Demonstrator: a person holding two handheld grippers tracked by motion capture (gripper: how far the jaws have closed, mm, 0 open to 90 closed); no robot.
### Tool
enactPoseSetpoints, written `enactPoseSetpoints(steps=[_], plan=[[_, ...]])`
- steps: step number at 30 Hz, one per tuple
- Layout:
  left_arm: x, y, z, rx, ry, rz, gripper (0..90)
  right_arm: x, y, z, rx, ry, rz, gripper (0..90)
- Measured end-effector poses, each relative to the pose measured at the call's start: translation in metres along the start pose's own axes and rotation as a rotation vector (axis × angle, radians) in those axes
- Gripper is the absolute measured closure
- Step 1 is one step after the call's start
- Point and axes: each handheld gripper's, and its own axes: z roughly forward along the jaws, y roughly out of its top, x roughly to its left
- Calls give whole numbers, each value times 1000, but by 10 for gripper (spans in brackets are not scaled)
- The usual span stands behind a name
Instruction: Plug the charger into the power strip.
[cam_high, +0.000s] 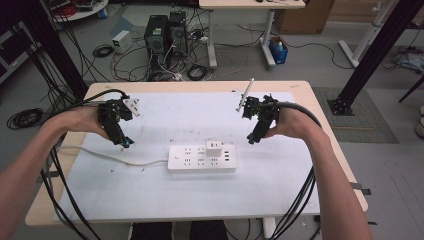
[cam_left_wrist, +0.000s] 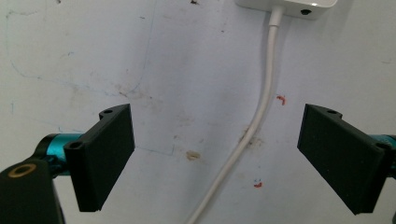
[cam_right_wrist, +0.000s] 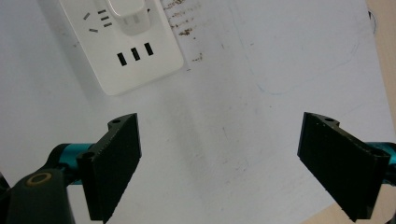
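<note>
On the white-covered worktop (cam_high: 150, 195), I see a white power strip (cam_high: 202, 159) lying near the centre w/ a white charger (cam_high: 214, 148) plugged into it, its cord (cam_high: 115, 158) trailing off to the left. My left gripper (cam_high: 124, 142) hangs over the cord, jaws spread wide, nothing between them. My right gripper (cam_high: 253, 139) hangs just right of the strip, jaws likewise wide apart, empty.

No word, brand or number can be read anywhere — the white power strip (cam_high: 201, 158) bears only socket slots, and any fine print on it is perhaps too small to tell.
</note>
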Motion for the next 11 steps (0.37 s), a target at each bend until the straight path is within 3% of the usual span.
enactPoseSetpoints(steps=[11], plan=[[-1,3,-1,-8,-9,7,111,2,-4,1,-1,-7,13,129]])
